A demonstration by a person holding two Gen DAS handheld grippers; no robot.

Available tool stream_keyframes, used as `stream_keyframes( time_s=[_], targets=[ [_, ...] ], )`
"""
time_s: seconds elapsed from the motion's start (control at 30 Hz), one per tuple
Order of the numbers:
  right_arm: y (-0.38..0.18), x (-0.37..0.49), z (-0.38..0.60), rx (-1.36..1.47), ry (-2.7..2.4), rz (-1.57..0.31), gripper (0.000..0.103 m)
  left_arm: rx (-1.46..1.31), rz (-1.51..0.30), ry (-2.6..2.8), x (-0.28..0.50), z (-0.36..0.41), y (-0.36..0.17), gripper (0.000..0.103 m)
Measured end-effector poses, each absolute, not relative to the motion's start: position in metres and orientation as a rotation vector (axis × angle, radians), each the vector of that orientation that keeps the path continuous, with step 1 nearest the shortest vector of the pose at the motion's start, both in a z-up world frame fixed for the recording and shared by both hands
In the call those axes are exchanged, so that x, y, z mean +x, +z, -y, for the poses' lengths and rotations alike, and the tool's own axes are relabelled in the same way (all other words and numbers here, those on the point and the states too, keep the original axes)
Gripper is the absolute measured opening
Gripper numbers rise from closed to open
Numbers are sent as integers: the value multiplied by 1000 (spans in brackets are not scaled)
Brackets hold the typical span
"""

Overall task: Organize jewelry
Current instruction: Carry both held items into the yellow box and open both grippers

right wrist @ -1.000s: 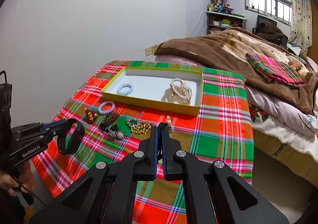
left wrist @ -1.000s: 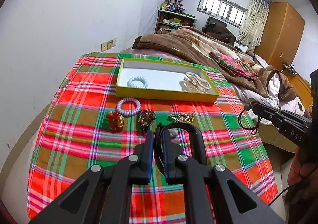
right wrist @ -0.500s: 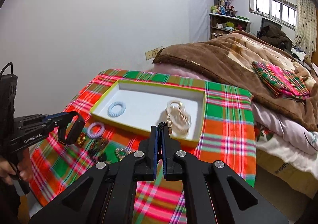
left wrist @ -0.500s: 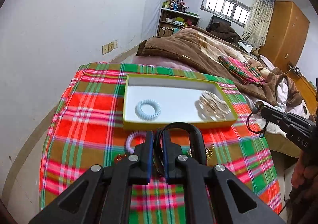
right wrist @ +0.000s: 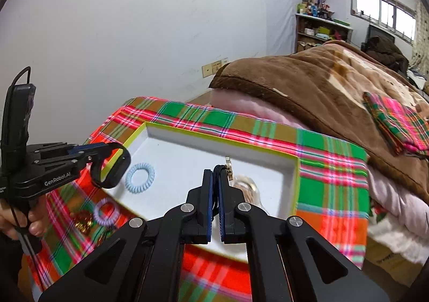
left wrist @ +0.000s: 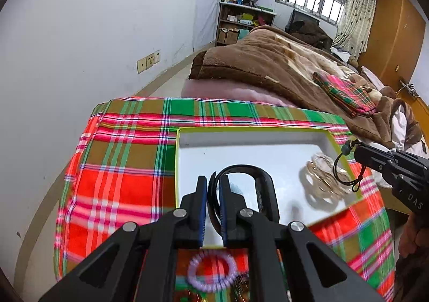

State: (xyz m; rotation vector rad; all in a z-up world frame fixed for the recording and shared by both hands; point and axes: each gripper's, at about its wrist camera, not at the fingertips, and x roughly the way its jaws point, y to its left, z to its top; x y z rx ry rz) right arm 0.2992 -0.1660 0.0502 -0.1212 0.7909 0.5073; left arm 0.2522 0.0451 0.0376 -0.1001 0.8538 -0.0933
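Observation:
A yellow-rimmed white tray (left wrist: 241, 130) (right wrist: 222, 138) lies on a plaid cloth. It holds a light blue coil hair tie (right wrist: 140, 177) and a clear gold hair claw (left wrist: 323, 185) (right wrist: 248, 186). My left gripper (left wrist: 213, 181) (right wrist: 107, 151) is shut on a black bangle (left wrist: 264, 189) (right wrist: 115, 170), held over the tray's left part. My right gripper (right wrist: 215, 172) (left wrist: 356, 150) is shut on a black cord necklace with a gold charm (right wrist: 228, 166) (left wrist: 346, 170), over the tray's right part. A purple coil hair tie (left wrist: 211, 272) (right wrist: 107, 212) lies in front of the tray.
Gold and red trinkets (right wrist: 83, 223) lie on the plaid cloth (left wrist: 120, 181) in front of the tray. A brown blanket (left wrist: 268, 66) and a folded plaid cloth (left wrist: 346, 92) lie on the bed behind. A white wall runs along the left.
Both grippers have moved forward with their loads, from above the loose jewelry in front to over the tray. The tray now fills the middle of both views.

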Motion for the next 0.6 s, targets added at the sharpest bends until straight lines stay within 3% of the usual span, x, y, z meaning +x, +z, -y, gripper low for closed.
stream_keyframes(
  time_s=[0.6],
  targets=[
    [1, 358, 136, -155, 485, -934, 3, -78, -932, -54, 305, -52, -2, 9]
  ],
)
